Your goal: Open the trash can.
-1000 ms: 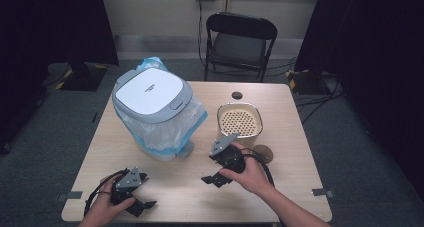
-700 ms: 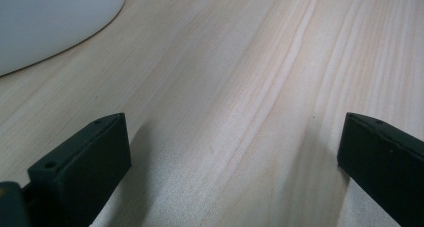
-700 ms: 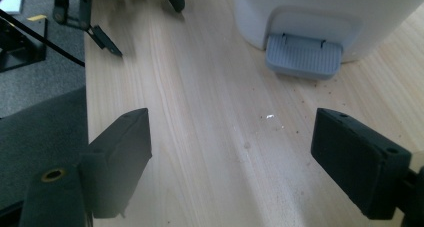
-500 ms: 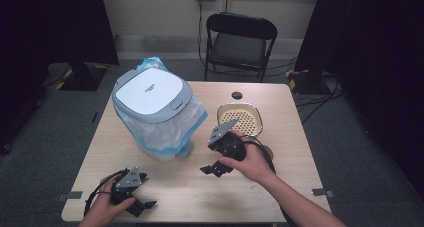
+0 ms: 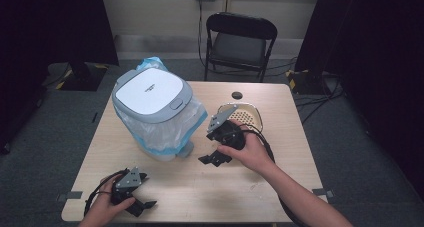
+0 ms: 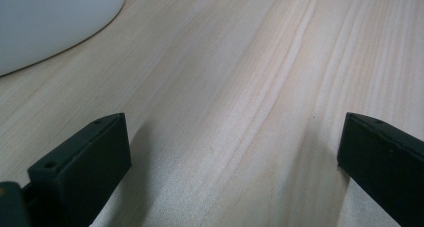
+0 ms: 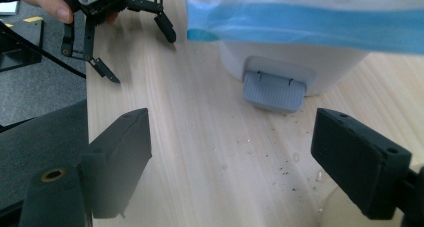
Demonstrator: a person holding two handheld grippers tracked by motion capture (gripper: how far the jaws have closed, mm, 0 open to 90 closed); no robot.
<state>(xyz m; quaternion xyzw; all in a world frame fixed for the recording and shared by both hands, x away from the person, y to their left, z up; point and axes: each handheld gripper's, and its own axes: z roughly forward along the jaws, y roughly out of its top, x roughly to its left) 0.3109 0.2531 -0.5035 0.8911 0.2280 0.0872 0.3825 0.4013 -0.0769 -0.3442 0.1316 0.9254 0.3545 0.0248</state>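
Here, left to right in the high view:
Left gripper (image 5: 141, 205): lower left, jaws wide, nothing between them.
Pedal bin (image 5: 152, 99): centre left, lid down, blue-edged liner (image 5: 165, 132) hanging out.
Right gripper (image 5: 216, 157): centre, jaws wide, empty, near the bin.
Strainer (image 5: 245, 117): just behind it.

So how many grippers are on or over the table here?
2. The left gripper sits at the table's near-left edge; the right gripper hovers mid-table beside the pedal bin, its jaws open and empty.
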